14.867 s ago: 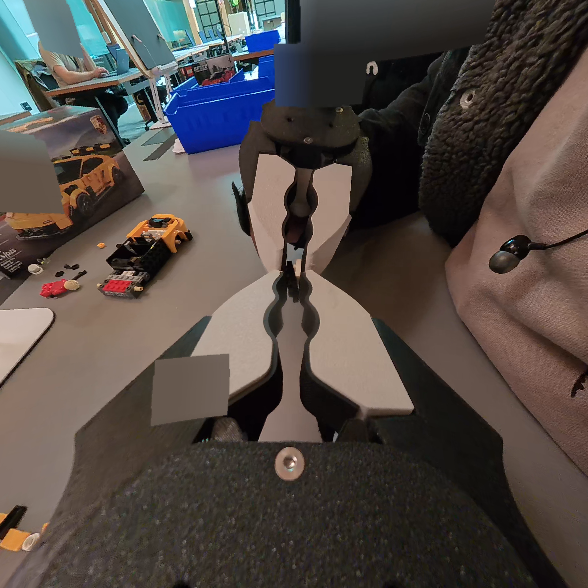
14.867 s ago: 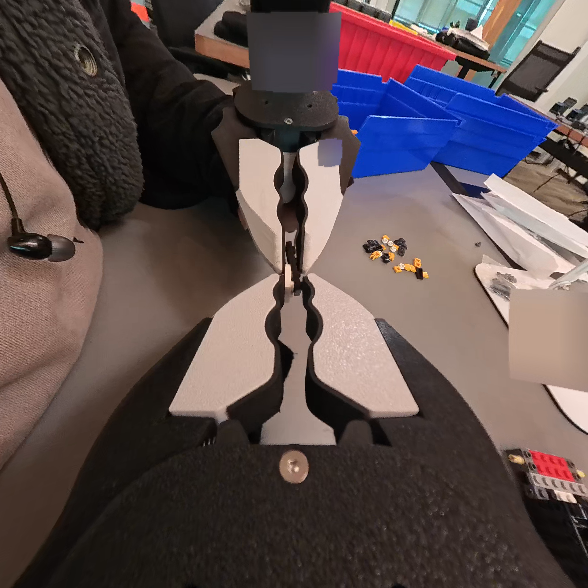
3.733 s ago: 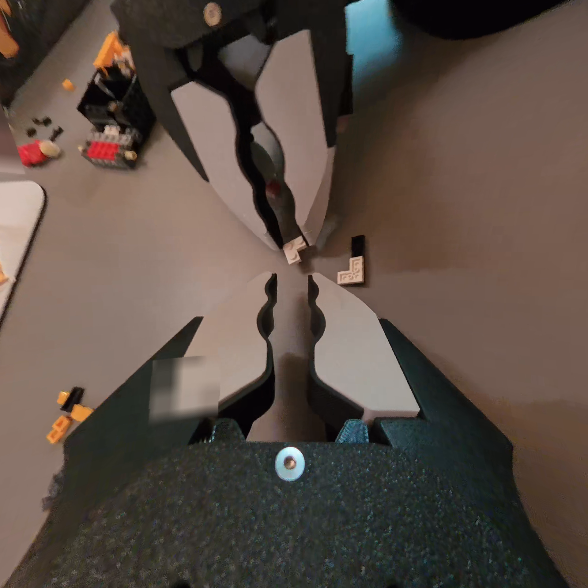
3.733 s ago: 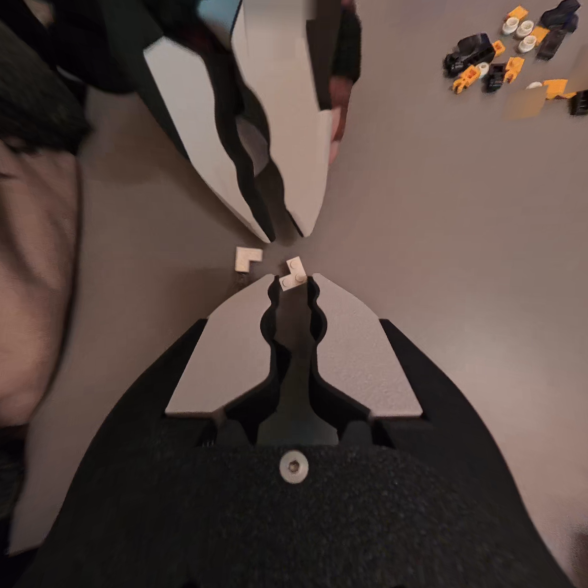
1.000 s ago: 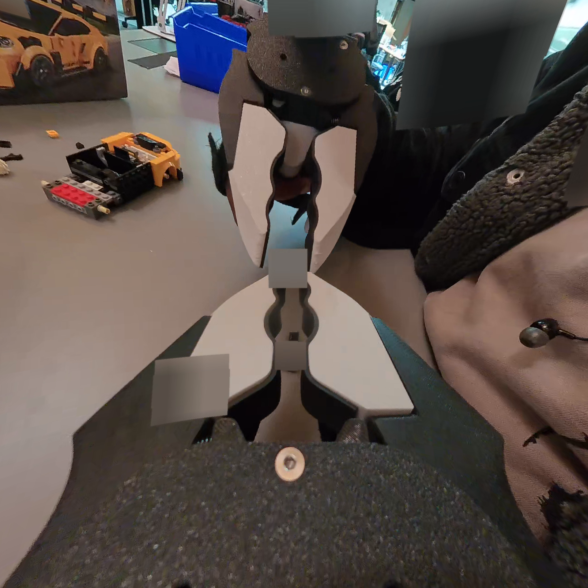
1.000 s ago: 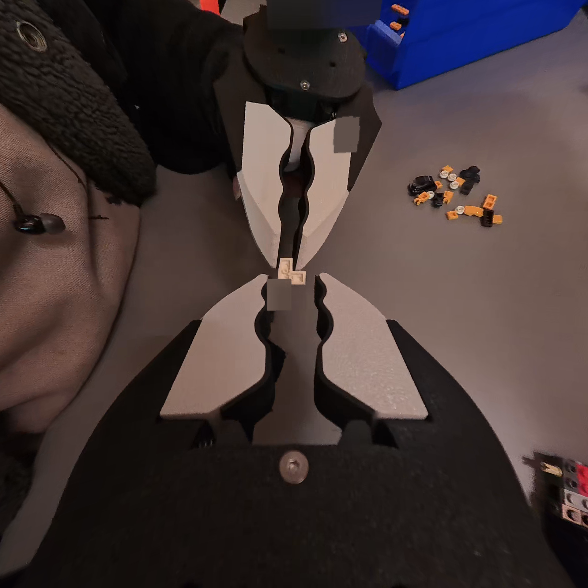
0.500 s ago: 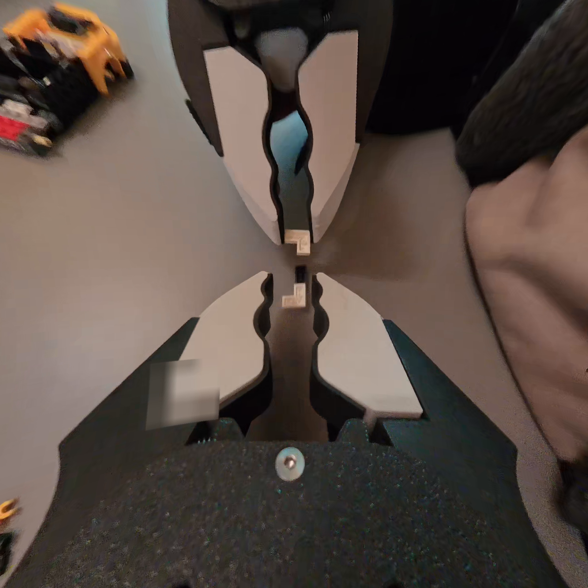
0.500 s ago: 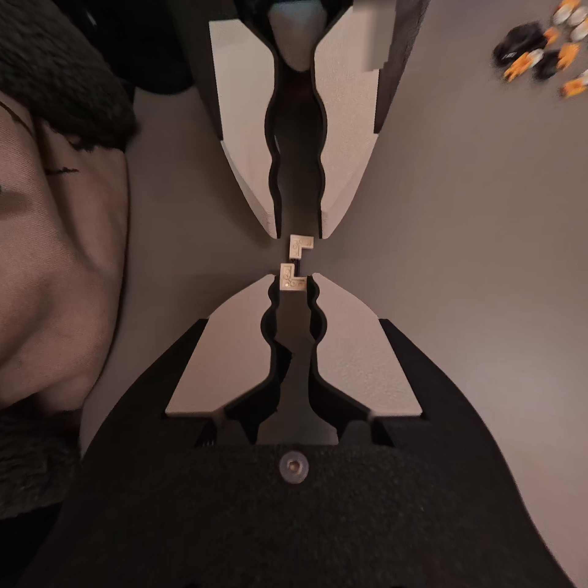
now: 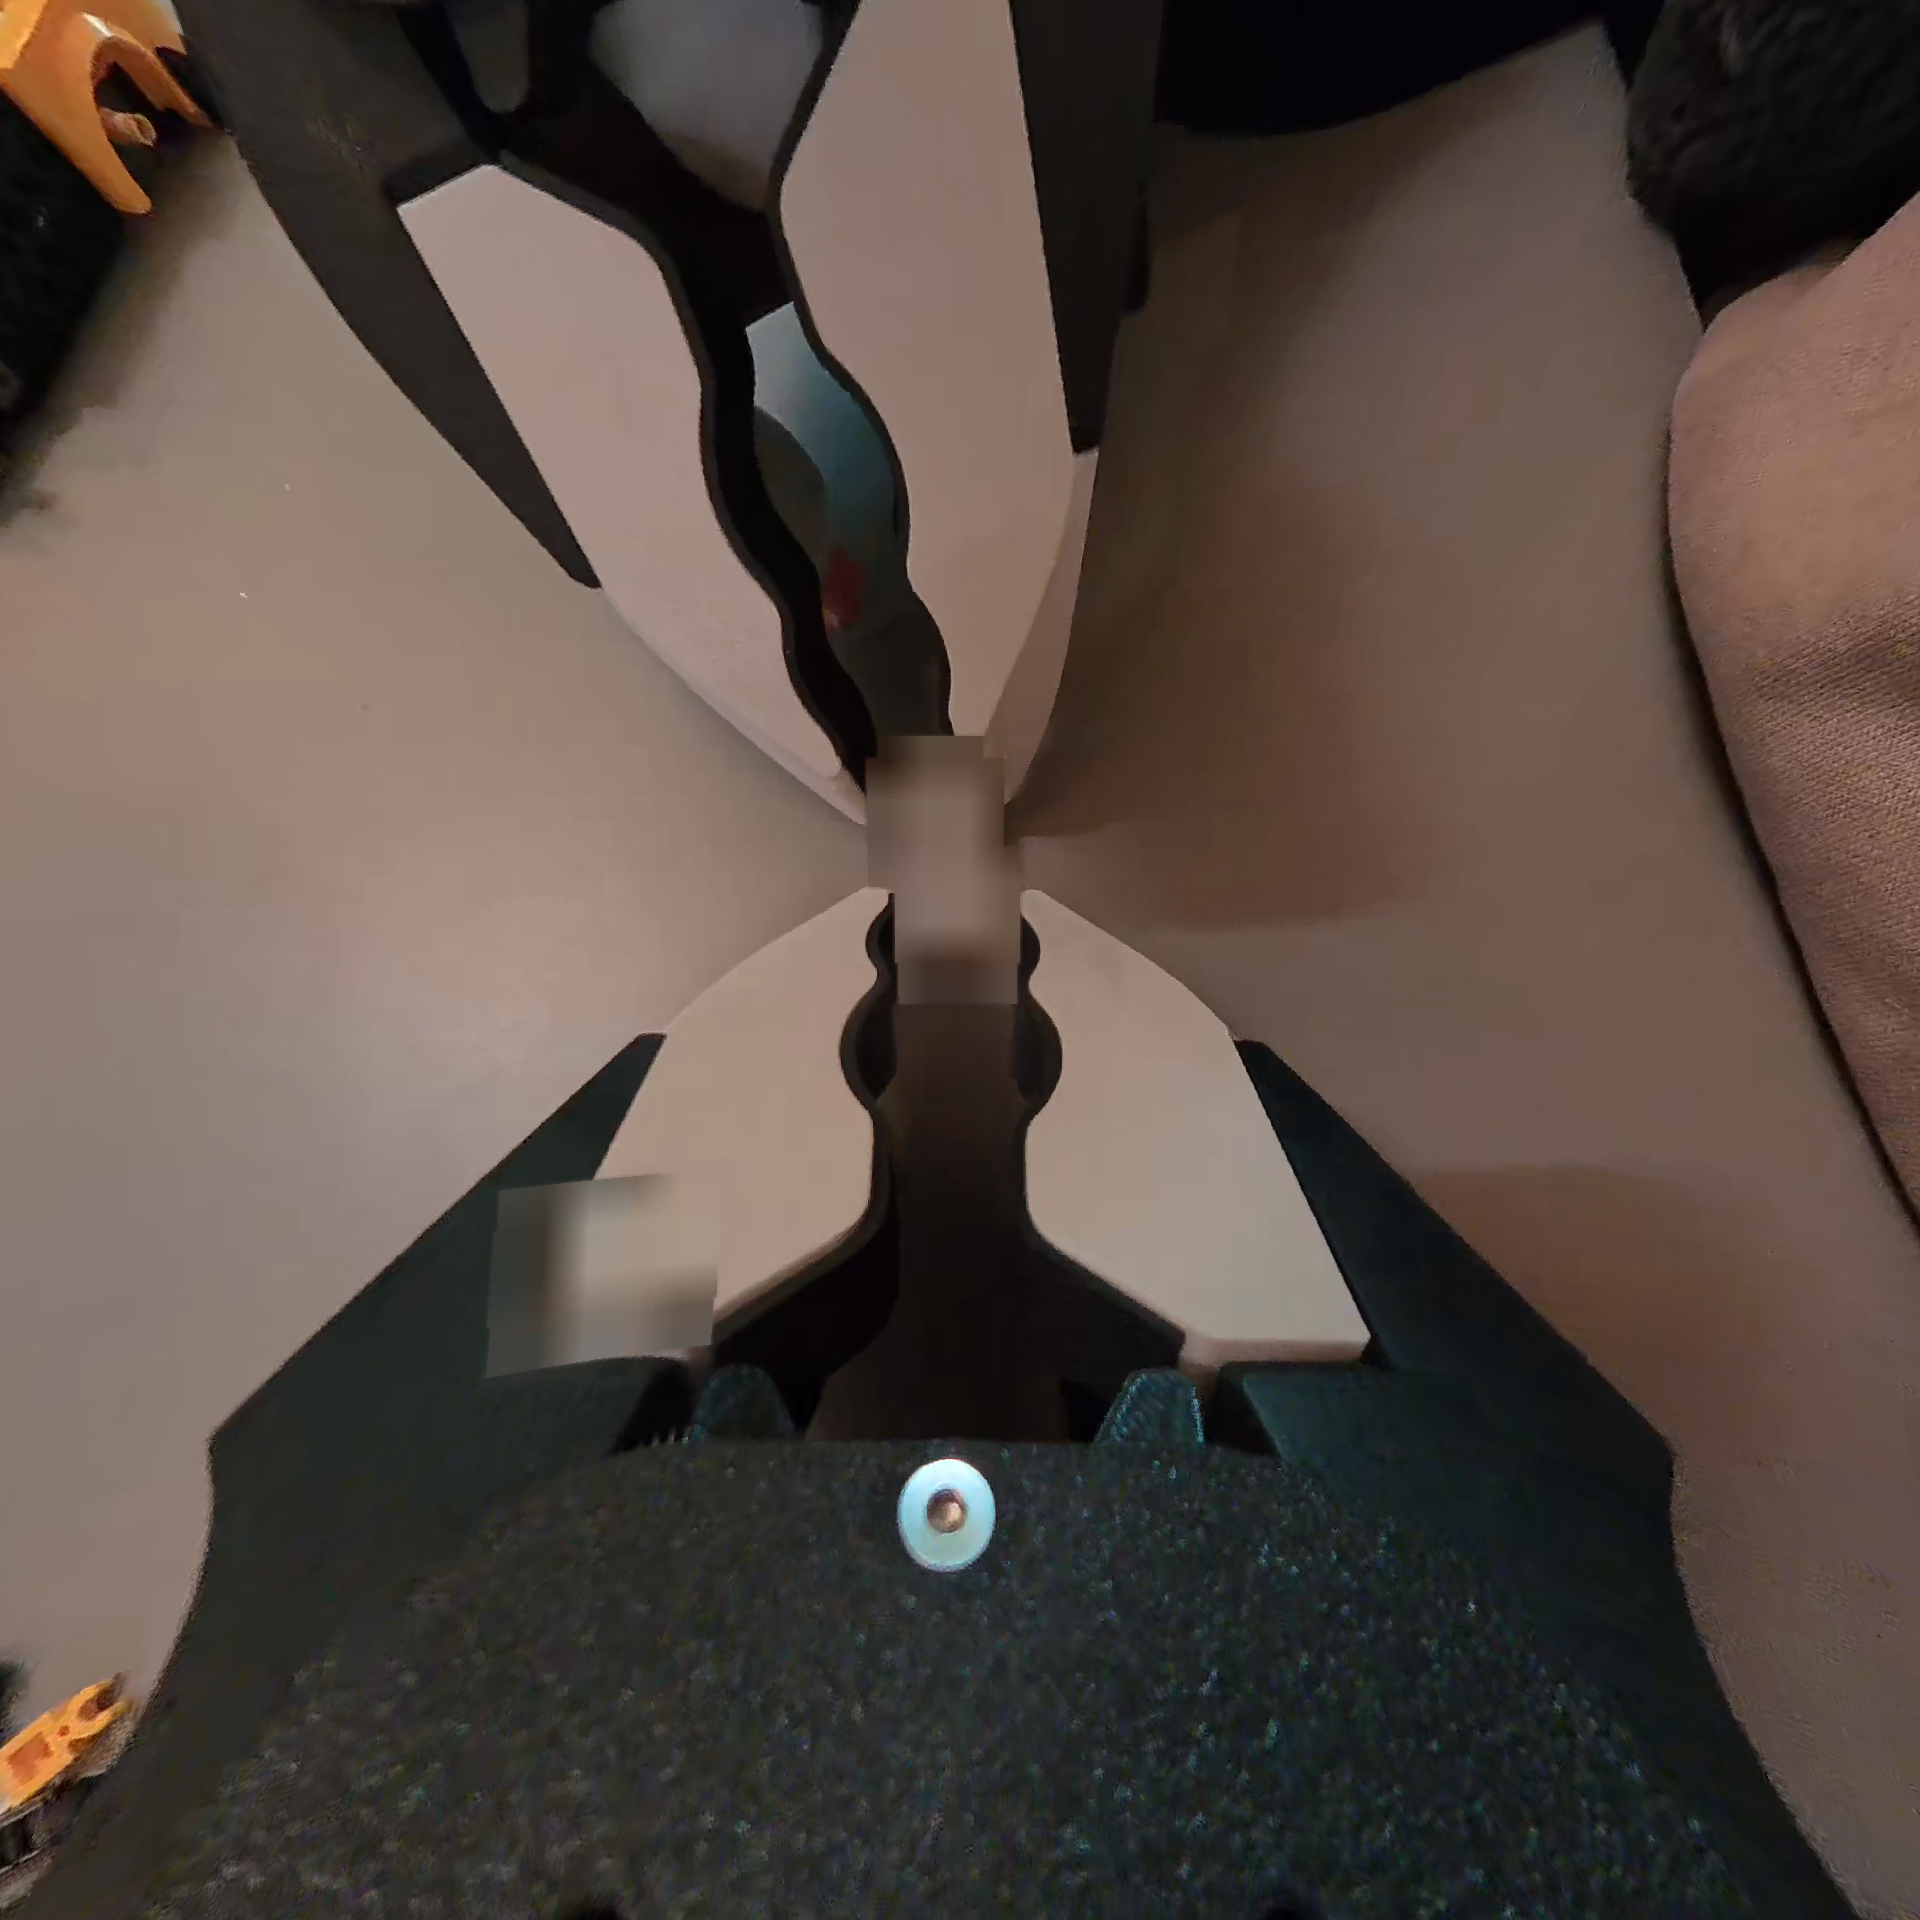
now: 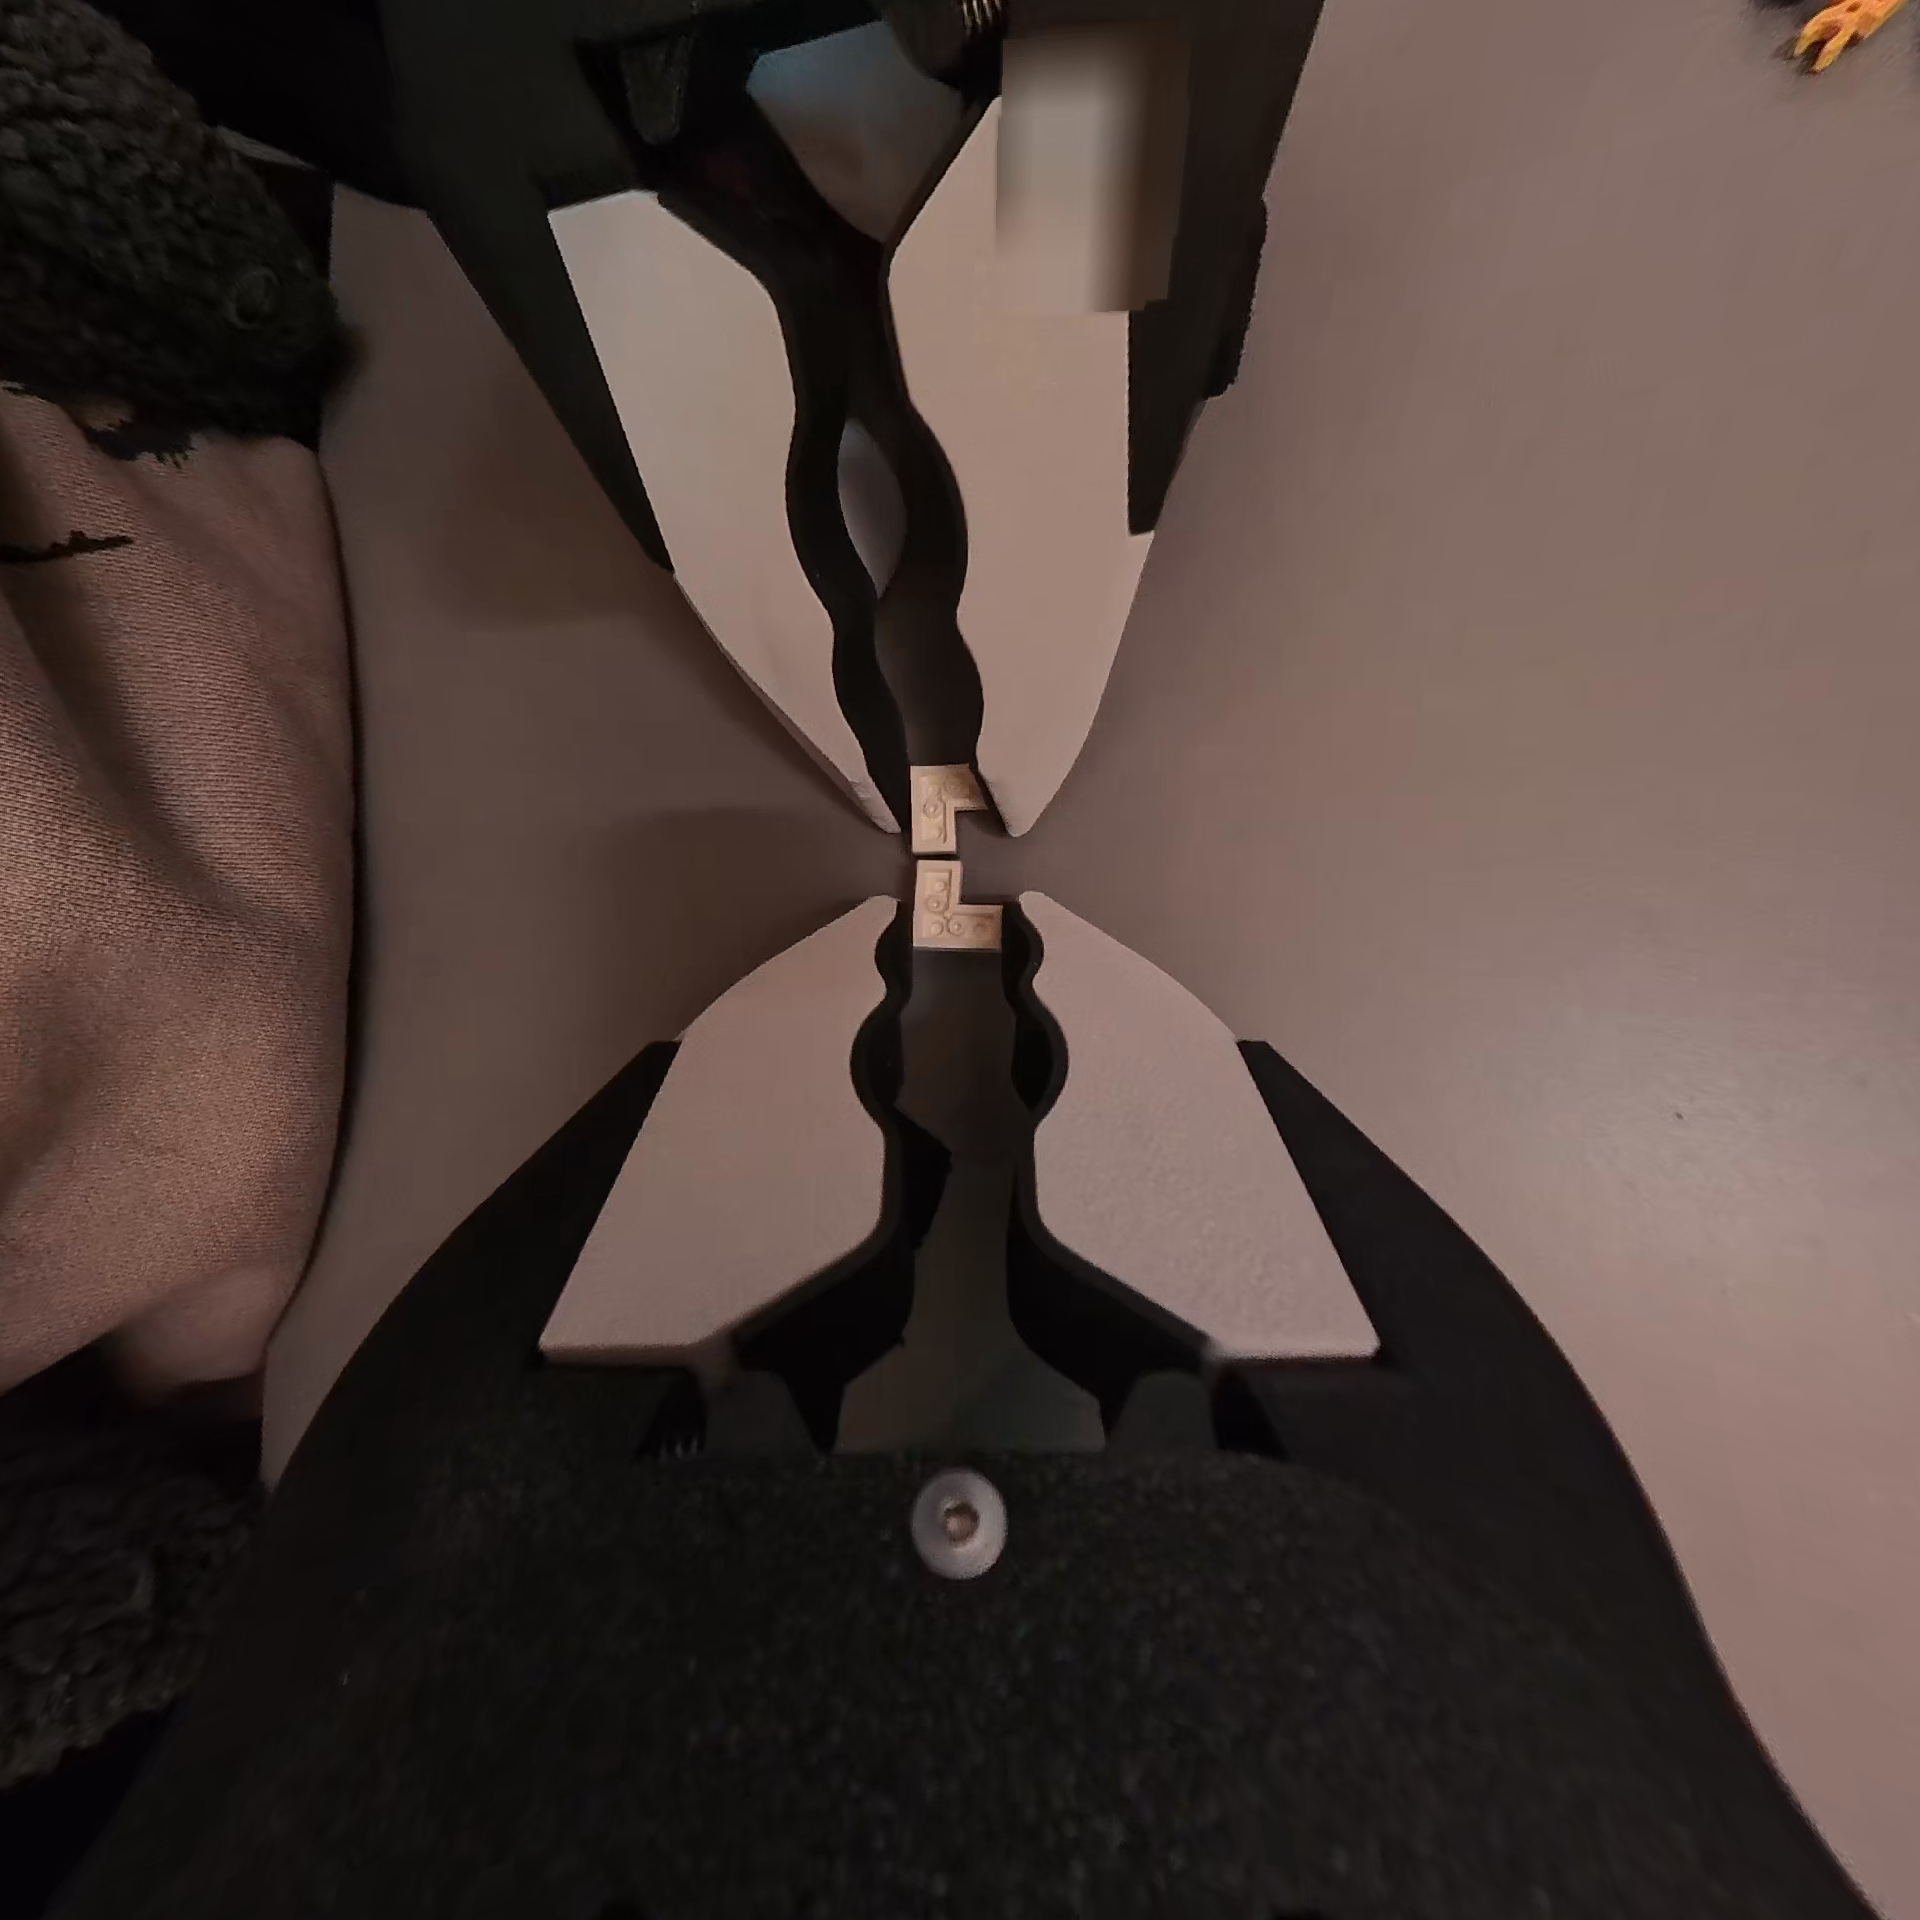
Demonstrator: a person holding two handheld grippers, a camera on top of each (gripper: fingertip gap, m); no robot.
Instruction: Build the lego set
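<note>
The surface (image 10: 1558,935) is seen as plain grey and mostly bare; a person's beige and black fleece clothing (image 10: 156,831) sits at its edge. No more of the room is shown. Orange lego parts are glimpsed at the frame corners only (image 9: 94,125).

Step in hand, as judged: two small cream L-shaped plates are being lined up tip to tip for joining, above the surface.

The right tongs (image 10: 958,914) are clamped on the near L-plate (image 10: 951,914). The left tongs (image 10: 945,805) are clamped on the far L-plate (image 10: 940,805). A thin gap is left between the plates; they look apart, not touching.

In the left wrist view the tips are hidden by a mosaic patch.

Next move, as judged: fine alignment is needed, then a firm straight press, without the plates being twisted in the grip.
</note>
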